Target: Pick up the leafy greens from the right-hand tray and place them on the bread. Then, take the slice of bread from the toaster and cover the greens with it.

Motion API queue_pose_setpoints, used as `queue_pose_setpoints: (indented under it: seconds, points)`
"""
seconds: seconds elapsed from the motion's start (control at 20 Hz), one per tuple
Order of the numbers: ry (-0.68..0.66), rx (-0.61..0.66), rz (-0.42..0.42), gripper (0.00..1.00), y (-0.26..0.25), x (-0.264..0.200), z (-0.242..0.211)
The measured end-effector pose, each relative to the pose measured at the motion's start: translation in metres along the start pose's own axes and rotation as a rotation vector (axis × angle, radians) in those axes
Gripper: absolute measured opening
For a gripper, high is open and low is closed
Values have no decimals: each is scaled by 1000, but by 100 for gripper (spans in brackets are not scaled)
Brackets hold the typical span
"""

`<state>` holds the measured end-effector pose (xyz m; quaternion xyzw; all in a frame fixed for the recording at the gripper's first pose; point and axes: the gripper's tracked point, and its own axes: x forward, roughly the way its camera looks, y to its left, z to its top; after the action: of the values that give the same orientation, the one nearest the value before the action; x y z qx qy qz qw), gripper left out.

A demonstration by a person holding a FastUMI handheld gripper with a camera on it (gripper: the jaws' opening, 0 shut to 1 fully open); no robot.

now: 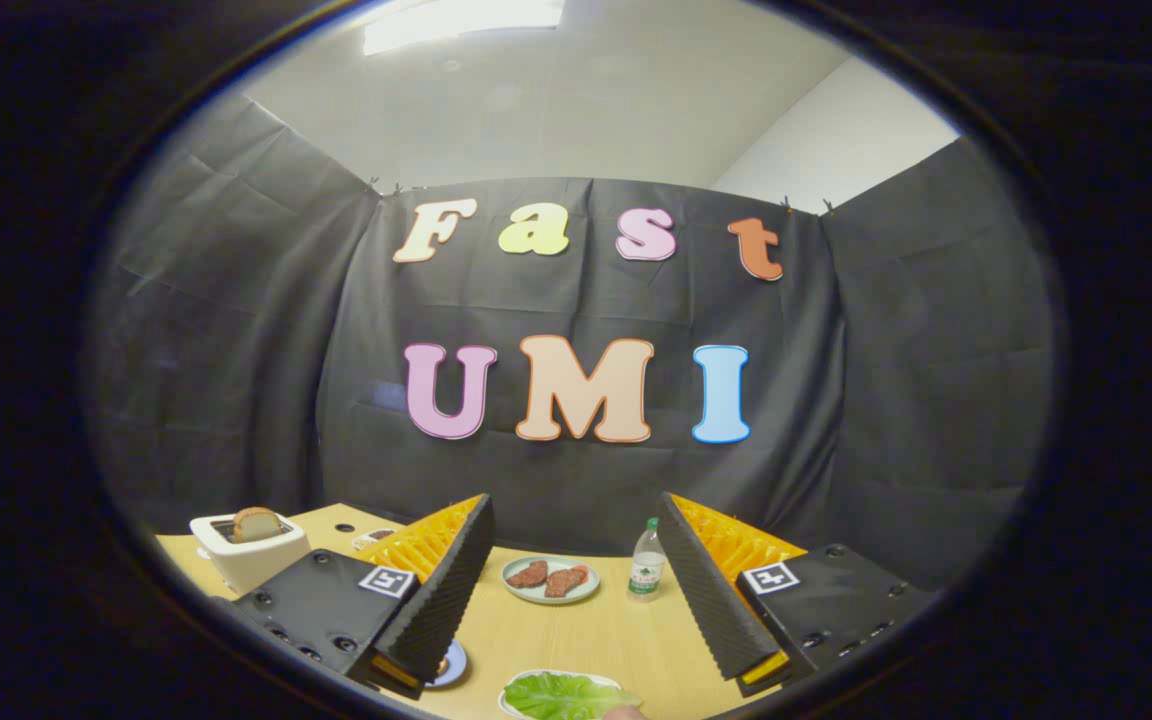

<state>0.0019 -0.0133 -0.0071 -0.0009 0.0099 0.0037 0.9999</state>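
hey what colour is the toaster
White, seen in the gripper view: the toaster stands beyond the open gripper.

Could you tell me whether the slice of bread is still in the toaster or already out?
In: the bread slice stands upright in the slot of the toaster, its top poking out. The gripper is open with nothing between its fingers.

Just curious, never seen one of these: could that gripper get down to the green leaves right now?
Probably yes. The gripper is open, and the leafy greens lie on their plate just below, between the fingers, with nothing over them.
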Motion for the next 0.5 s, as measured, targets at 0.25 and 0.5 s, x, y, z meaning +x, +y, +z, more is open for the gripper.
queue_pose_setpoints:
  seconds: [0.25, 0.5]
  points:
    - [36, -22, 30, 100, 0, 3, -12]
    - [109, -39, 87, 100, -2, 10, -34]
